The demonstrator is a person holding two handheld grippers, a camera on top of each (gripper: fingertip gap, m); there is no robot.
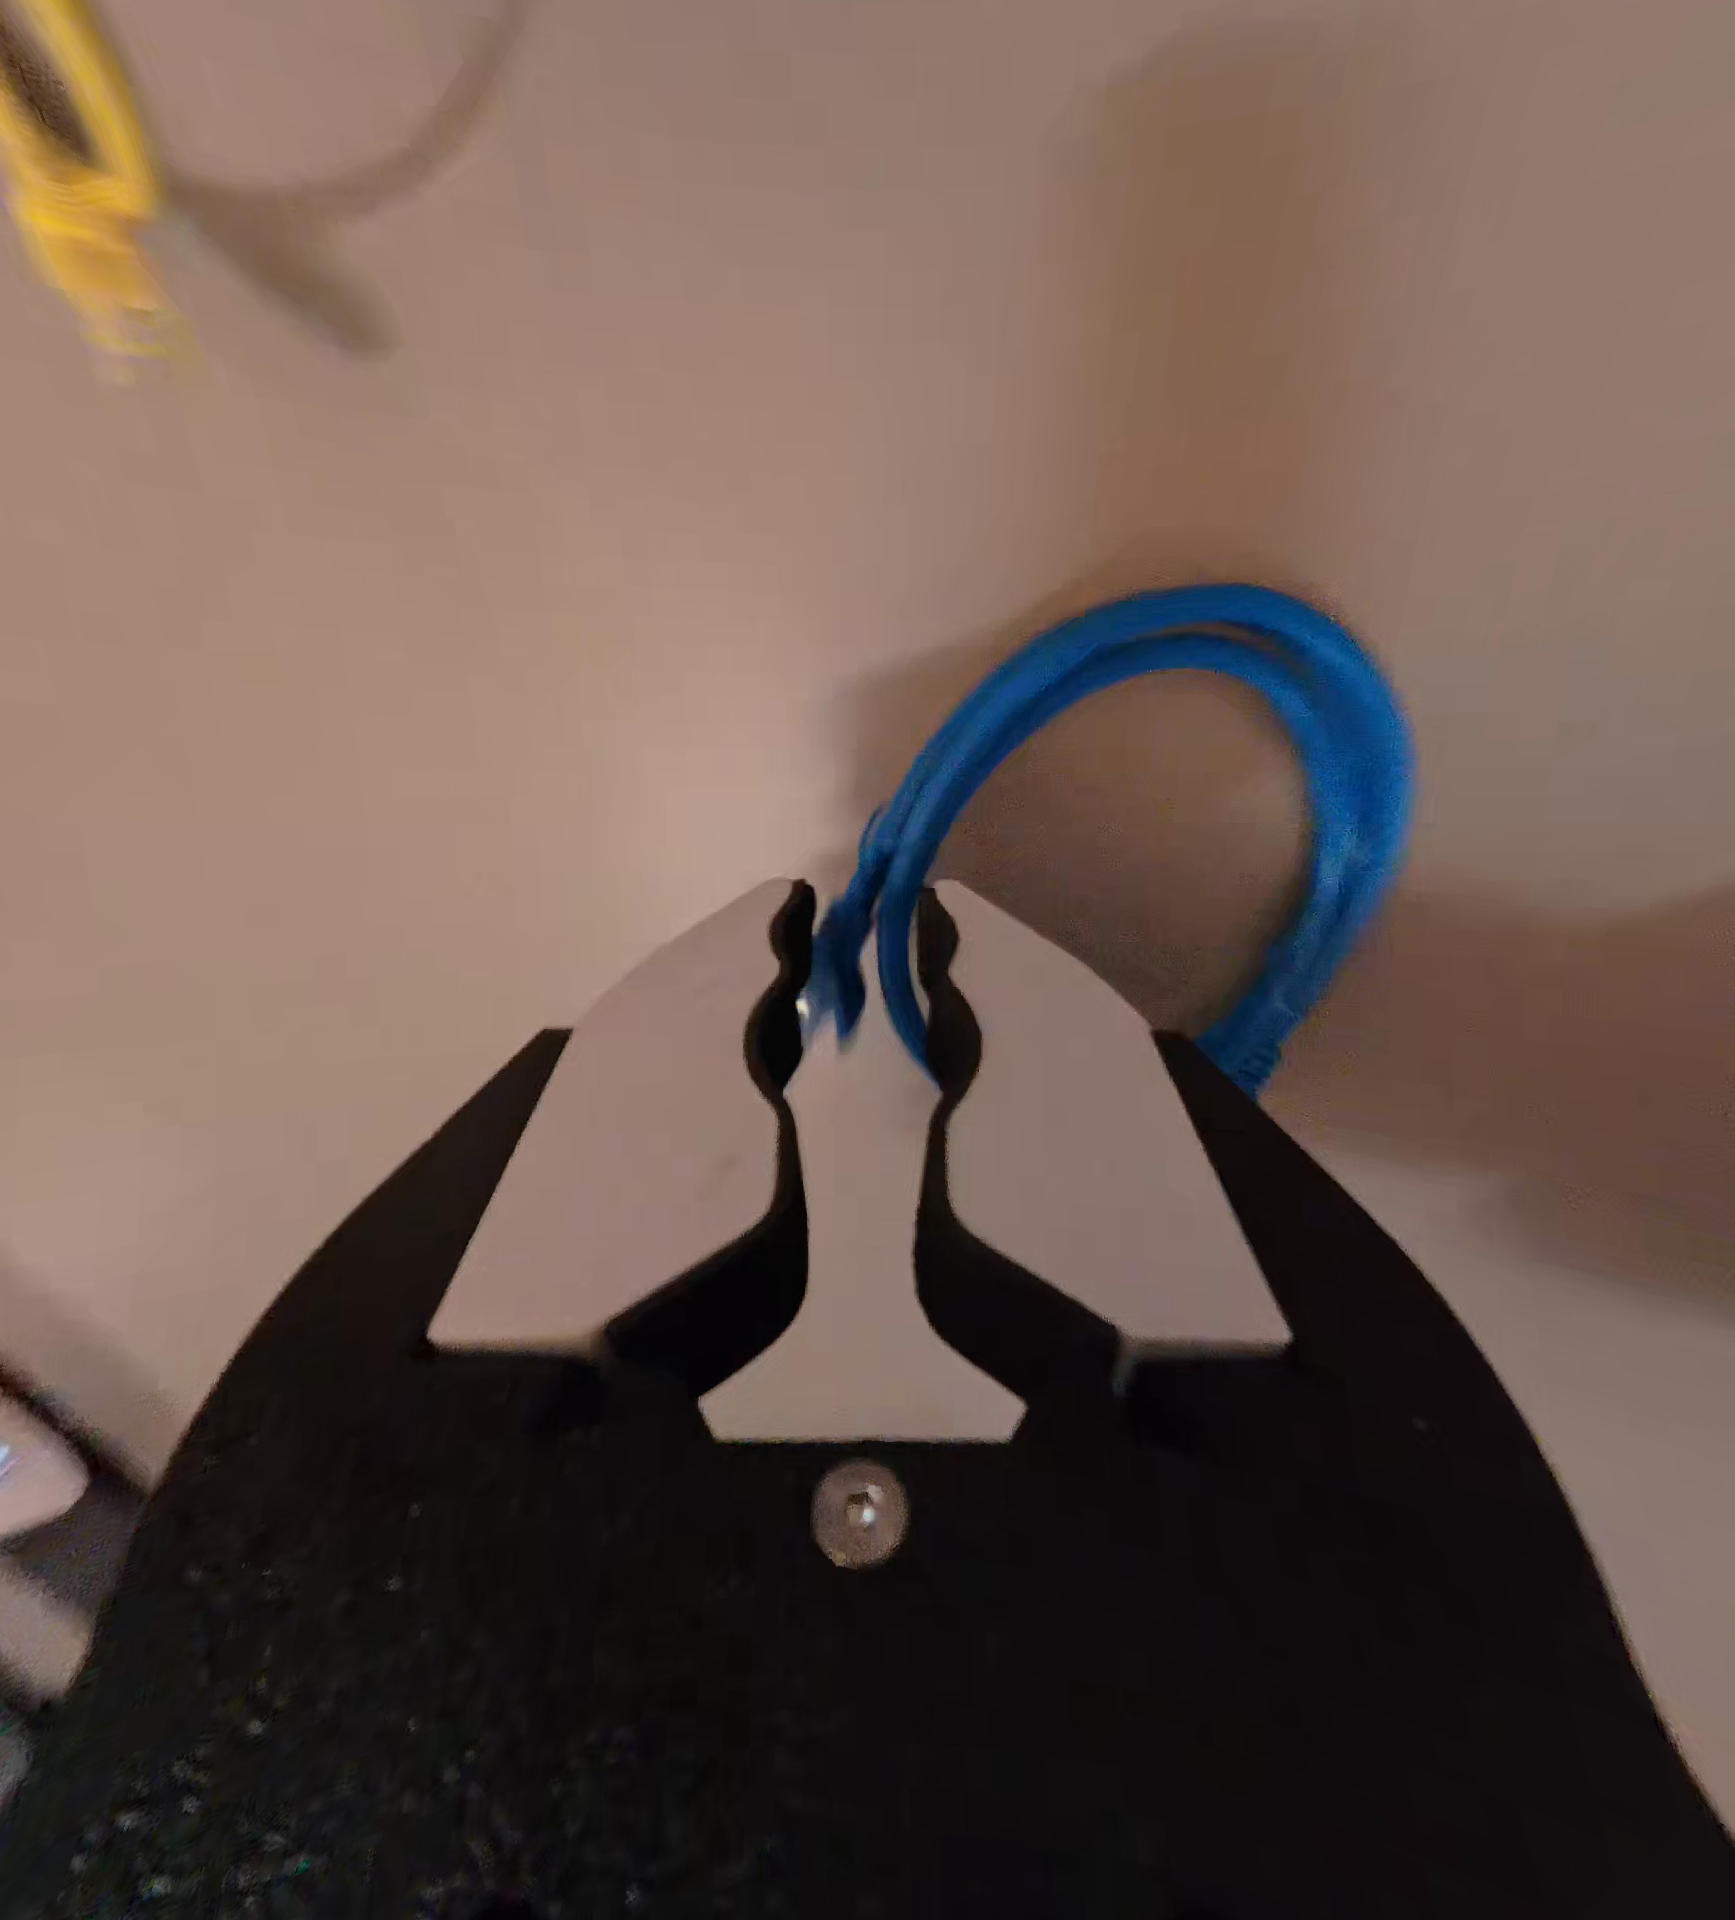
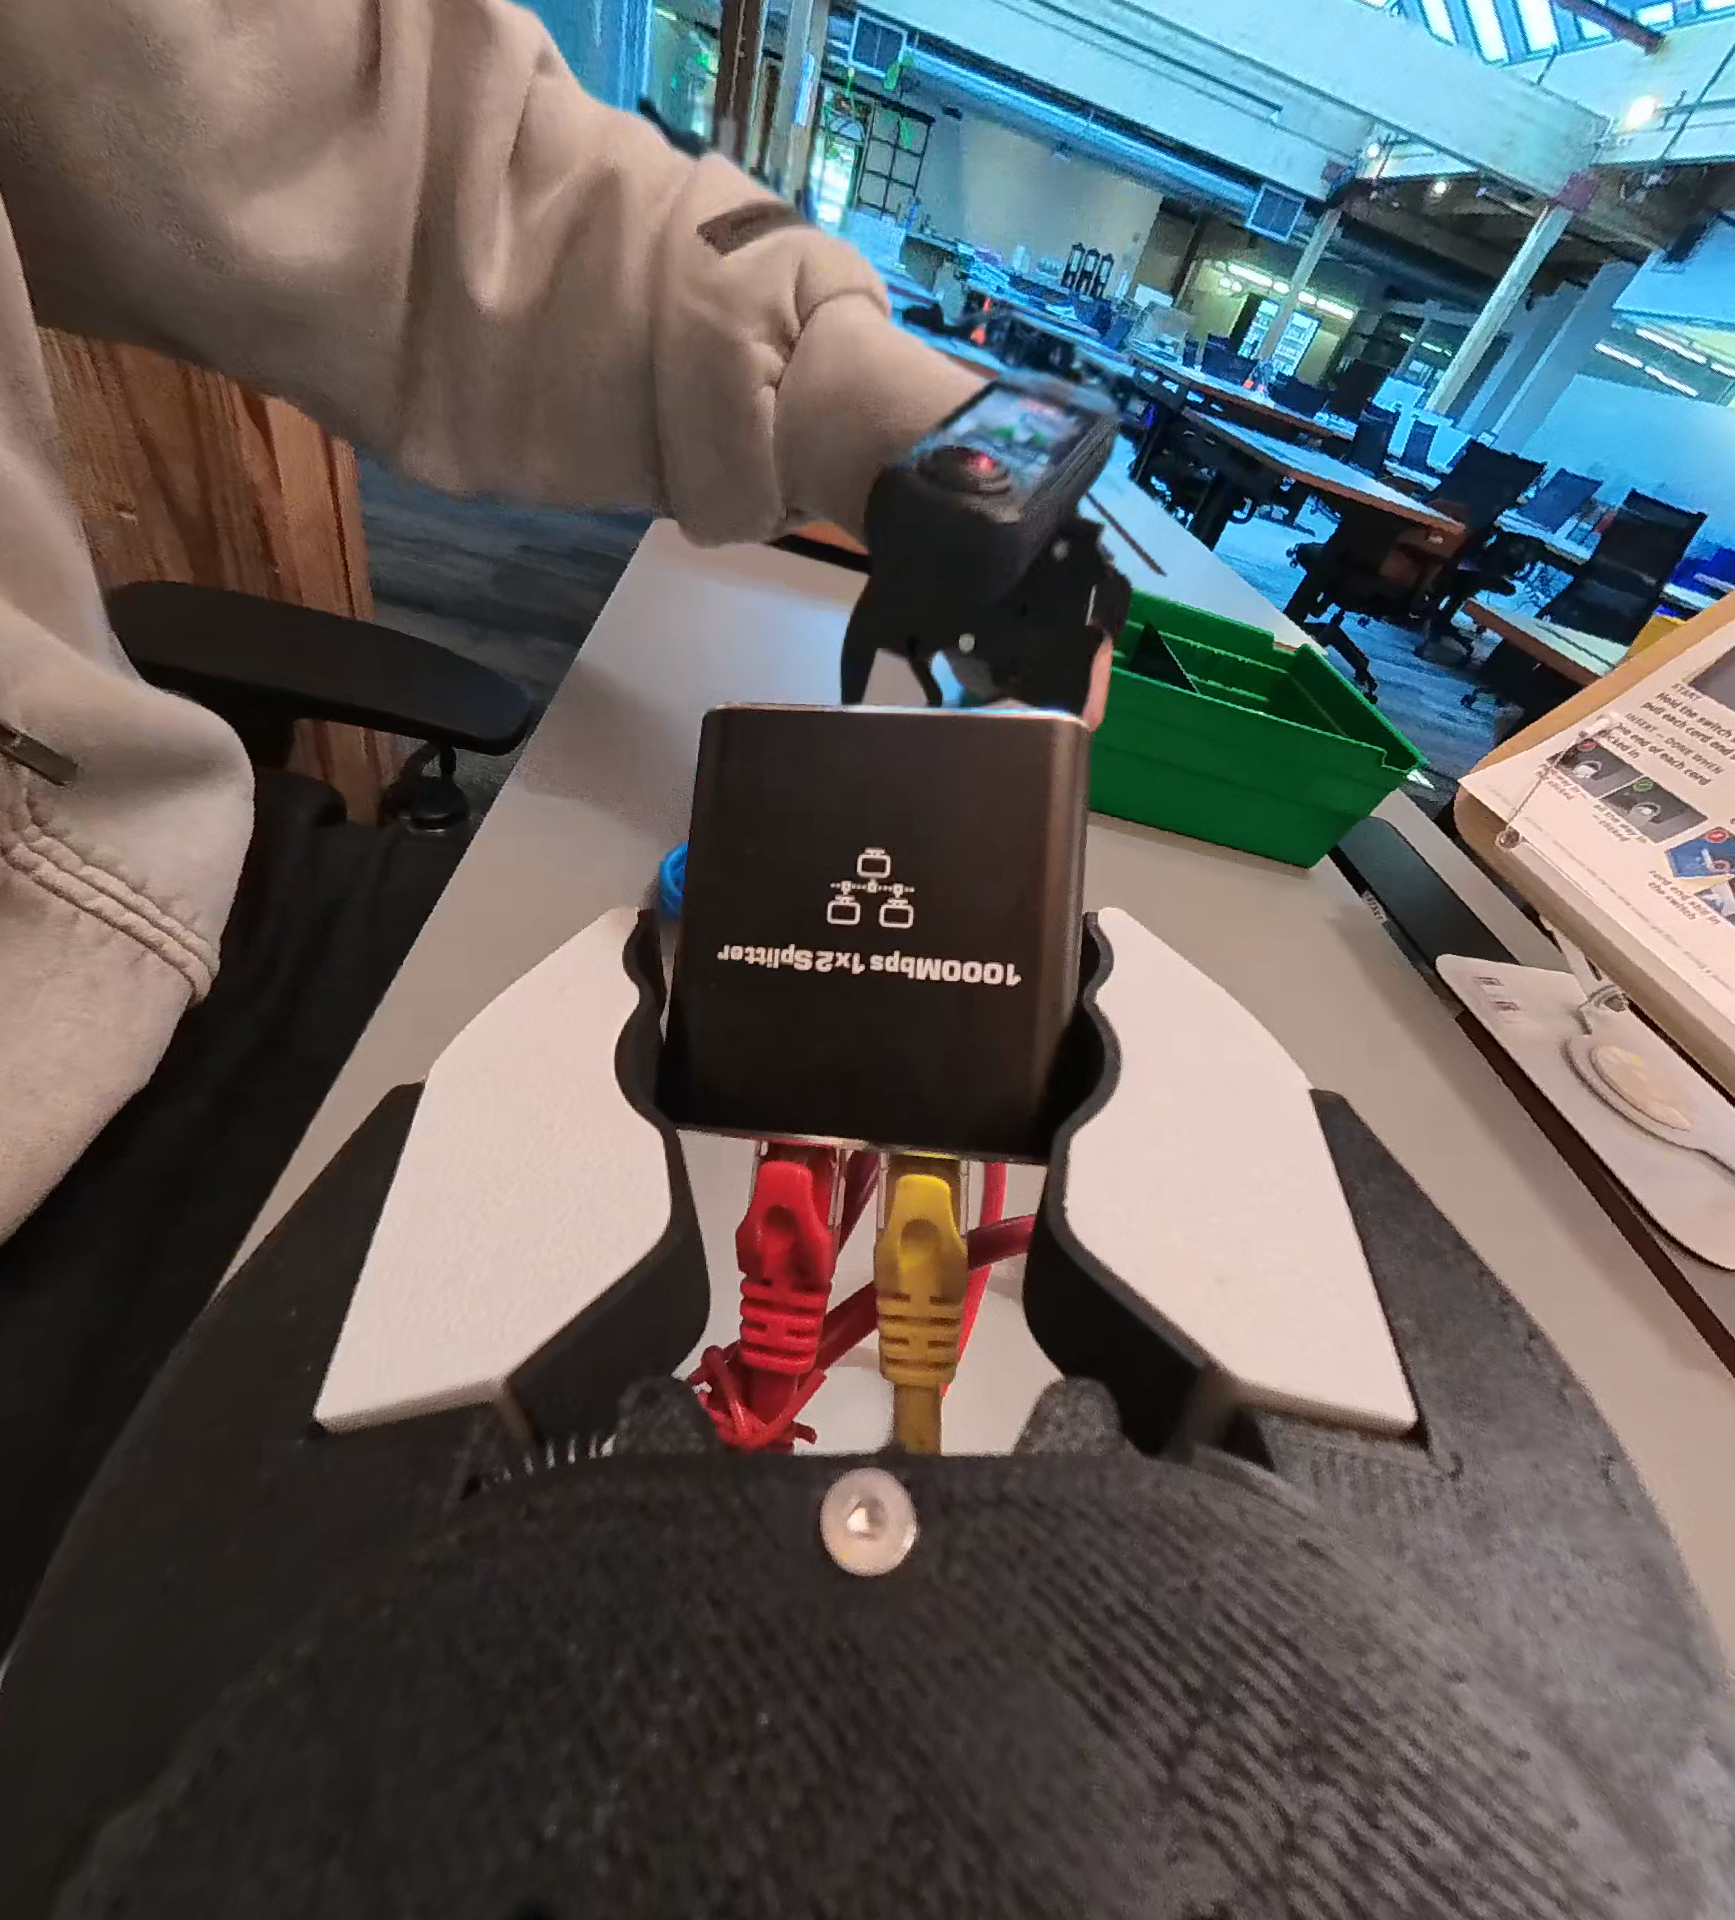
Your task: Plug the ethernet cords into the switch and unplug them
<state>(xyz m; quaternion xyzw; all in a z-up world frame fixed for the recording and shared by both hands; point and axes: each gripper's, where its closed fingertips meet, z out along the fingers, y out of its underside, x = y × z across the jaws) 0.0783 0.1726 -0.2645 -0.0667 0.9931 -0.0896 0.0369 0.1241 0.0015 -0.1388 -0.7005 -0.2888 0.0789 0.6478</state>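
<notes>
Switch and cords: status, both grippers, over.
Right gripper shut on black switch; red plug and yellow plug seated. Left gripper shut on blue cord, unplugged. Nothing seen blocking.

Black switch (image 2: pixel 873 935) upright, red cord (image 2: pixel 782 1278), yellow cord (image 2: pixel 917 1288) plugged — blue cord (image 1: pixel 1310 748) looped

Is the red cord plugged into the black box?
Plugged in. The red cord sits in the black box, beside the yellow cord.

White table (image 2: pixel 697 623): green bin (image 2: pixel 1247 727), document stand (image 2: pixel 1611 1070).
</notes>
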